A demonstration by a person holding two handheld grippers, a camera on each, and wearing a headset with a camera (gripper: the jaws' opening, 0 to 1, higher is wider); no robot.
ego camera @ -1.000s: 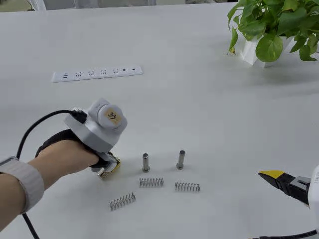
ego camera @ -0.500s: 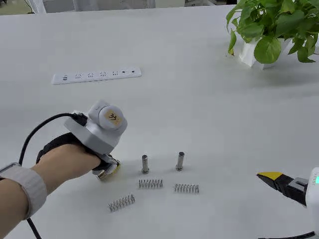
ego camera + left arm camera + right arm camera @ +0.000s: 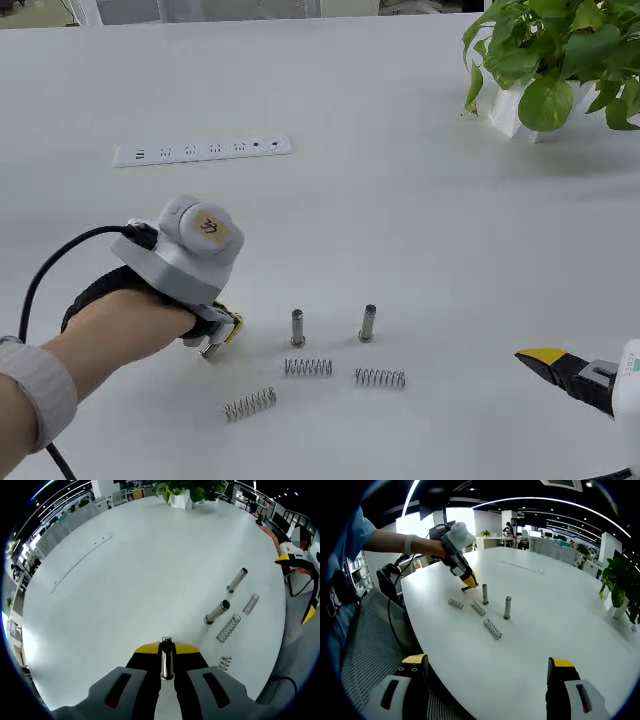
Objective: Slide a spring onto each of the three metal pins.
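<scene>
- Left gripper [image 3: 213, 338]: I am holding it low over the surface [image 3: 430, 220], just left of the parts. Its jaws are sitting narrow, gripping the held pin [image 3: 166, 659]. That pin is lying straight along the gap between the yellow tips, its head poking just past them. I cannot tell whether it is touching the surface.
- Right gripper [image 3: 487, 664]: I am keeping it well off to the right, near the surface edge. Its jaws are standing wide apart with nothing between them, and they are pointing toward the parts.
- Middle pin [image 3: 297, 327]: standing upright, near the left jaws but apart from them.
- Right pin [image 3: 367, 322]: standing upright beside the middle pin, with a gap between the two.
- Middle spring [image 3: 307, 367]: lying flat just in front of the middle pin.
- Right spring [image 3: 380, 377]: lying flat just in front of the right pin.
- Left spring [image 3: 249, 403]: lying flat and slanted, nearer me, below the left jaws.
- No spring is sitting on a pin.
- Power strip [image 3: 203, 151]: lying far back on the left.
- Plant [image 3: 560, 50]: standing at the far right corner.
</scene>
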